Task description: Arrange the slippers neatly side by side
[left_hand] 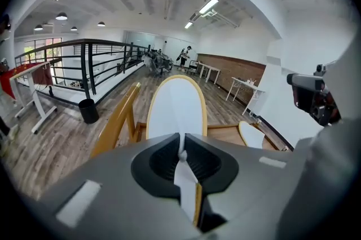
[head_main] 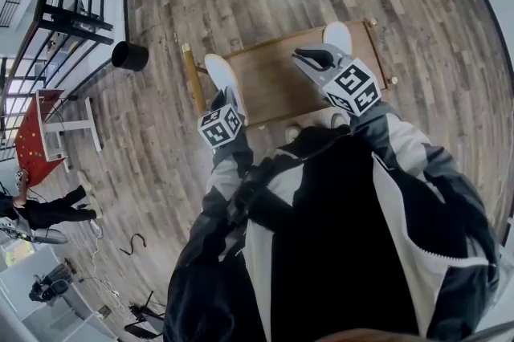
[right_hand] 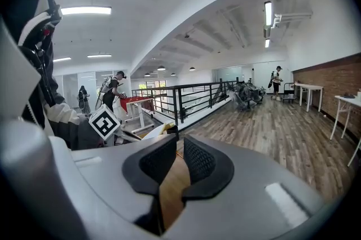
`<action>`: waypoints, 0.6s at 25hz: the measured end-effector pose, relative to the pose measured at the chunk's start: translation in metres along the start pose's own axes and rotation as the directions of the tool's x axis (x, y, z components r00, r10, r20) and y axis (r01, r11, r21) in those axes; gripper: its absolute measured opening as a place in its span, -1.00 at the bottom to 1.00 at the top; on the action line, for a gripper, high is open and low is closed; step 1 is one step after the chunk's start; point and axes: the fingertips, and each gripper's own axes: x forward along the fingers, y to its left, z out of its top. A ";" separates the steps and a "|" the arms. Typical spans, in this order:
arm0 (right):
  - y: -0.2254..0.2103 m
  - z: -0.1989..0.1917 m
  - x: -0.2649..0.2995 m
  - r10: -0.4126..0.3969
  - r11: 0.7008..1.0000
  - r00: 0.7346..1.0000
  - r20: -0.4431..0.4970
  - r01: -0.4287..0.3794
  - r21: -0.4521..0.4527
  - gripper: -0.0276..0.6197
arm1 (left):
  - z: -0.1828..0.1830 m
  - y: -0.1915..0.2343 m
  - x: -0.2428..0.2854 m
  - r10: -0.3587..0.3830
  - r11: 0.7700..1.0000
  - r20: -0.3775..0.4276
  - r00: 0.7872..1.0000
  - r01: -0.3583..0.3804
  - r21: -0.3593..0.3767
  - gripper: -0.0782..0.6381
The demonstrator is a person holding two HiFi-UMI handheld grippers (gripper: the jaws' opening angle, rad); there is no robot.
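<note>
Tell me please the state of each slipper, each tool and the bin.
White oval slipper with yellow rim: clamped in the left tool, at the left end of the low wooden table.
Second white slipper: lies on the table's far right corner, apart from the first.
Left tool: shut on the slipper.
Right tool: jaws slightly apart; grip unclear.
Black round bin: upright on the floor.

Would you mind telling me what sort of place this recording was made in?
Probably an upper-level open office or workshop: a black railing edges the wood-plank floor, white work tables line a brown wall, and strip lights run overhead.
</note>
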 end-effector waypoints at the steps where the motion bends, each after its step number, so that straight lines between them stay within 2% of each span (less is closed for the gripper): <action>1: -0.001 0.000 -0.001 -0.006 1.000 1.000 -0.002 0.006 0.000 -0.78 | -0.004 0.004 0.005 0.004 1.000 -0.012 1.000 -0.004 -0.010 -0.68; 4: -0.003 -0.002 -0.004 -0.023 1.000 1.000 -0.012 0.023 -0.004 -0.78 | -0.016 0.012 0.022 0.012 0.999 -0.050 0.999 -0.014 -0.029 -0.68; 15: -0.017 -0.007 -0.015 -0.083 0.997 0.995 -0.055 0.082 -0.013 -0.78 | -0.059 0.035 0.074 0.032 0.999 -0.185 0.982 -0.037 -0.022 -0.68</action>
